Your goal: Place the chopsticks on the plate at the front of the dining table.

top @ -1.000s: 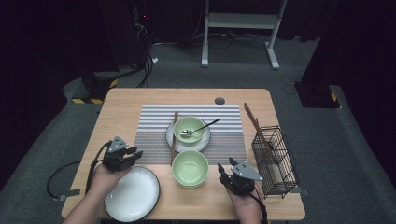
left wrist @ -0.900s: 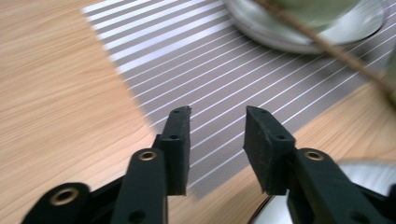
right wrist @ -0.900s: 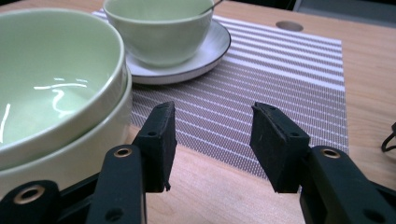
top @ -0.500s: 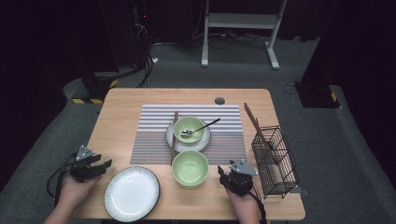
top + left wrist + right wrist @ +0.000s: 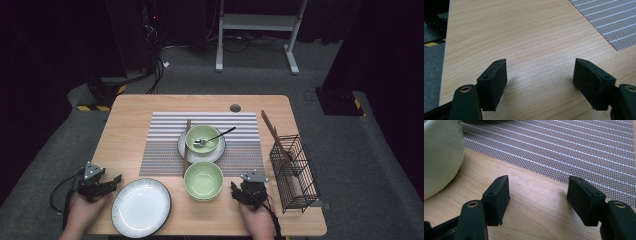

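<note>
We find the left gripper (image 5: 114,181) at the near left corner of the table (image 5: 150,107), held by the person's left hand (image 5: 82,212). Its jaws stand wide apart and have just been opening; in the left gripper view nothing lies between its pads (image 5: 495,83), only bare wood. The tips point toward the white plate (image 5: 141,206), which sits just beside them on the tabletop without contact.

We find the right gripper (image 5: 235,191) at the near edge, right of centre, held by the right hand (image 5: 257,220). Its jaws are also spread wide and have just been opening, and the right gripper view shows only bare table and the edge of the striped placemat (image 5: 574,150) ahead of its pads (image 5: 499,197). The near green bowl (image 5: 203,180) stands just to the left of this gripper, apart from it; its pale wall (image 5: 441,155) appears at the left of the right gripper view.

Farther out, a second green bowl (image 5: 202,138) rests on a saucer (image 5: 217,155) on the placemat, with a spoon (image 5: 215,137) lying in it, handle over the rim. A single chopstick (image 5: 186,145) lies beside the saucer's left side. At the right edge of the table stands a black wire basket (image 5: 295,170), with a chopstick (image 5: 272,132) leaning out of its far end.
</note>
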{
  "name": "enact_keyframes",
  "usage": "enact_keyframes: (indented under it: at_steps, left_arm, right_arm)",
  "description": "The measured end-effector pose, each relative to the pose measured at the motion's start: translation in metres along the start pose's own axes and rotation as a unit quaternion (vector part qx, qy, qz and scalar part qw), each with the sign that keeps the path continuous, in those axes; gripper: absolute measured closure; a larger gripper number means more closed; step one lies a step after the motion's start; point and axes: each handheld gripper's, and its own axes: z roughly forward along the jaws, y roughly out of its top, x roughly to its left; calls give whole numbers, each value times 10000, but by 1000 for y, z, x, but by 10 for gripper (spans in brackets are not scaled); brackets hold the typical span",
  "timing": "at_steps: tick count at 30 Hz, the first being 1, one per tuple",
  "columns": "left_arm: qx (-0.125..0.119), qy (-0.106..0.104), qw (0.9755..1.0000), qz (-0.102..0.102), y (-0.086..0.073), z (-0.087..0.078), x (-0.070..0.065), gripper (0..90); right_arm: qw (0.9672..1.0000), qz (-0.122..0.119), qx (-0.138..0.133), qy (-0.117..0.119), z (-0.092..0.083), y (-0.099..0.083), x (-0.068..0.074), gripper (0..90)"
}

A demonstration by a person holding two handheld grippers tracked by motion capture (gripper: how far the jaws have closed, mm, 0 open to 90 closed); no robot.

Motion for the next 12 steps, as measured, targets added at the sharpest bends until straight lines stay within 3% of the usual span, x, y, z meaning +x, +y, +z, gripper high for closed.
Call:
enact_keyframes:
  at_steps: [1, 2, 4, 12]
  left_arm:
    - [0, 0, 10000, 0, 0, 0, 0, 283]
    - [21, -213, 9998, 12, 0, 1, 1, 286]
    - [68, -298, 9995, -75, 0, 1, 4, 284]
    - [70, -301, 9995, -68, 0, 1, 4, 283]
  right_arm:
    - [10000, 0, 0, 0, 0, 0, 0, 343]
    - [10000, 5, 4, -25, 0, 0, 1, 342]
    - [10000, 16, 4, -31, 0, 0, 1, 341]
    - [10000, 69, 20, -8, 0, 0, 1, 306]
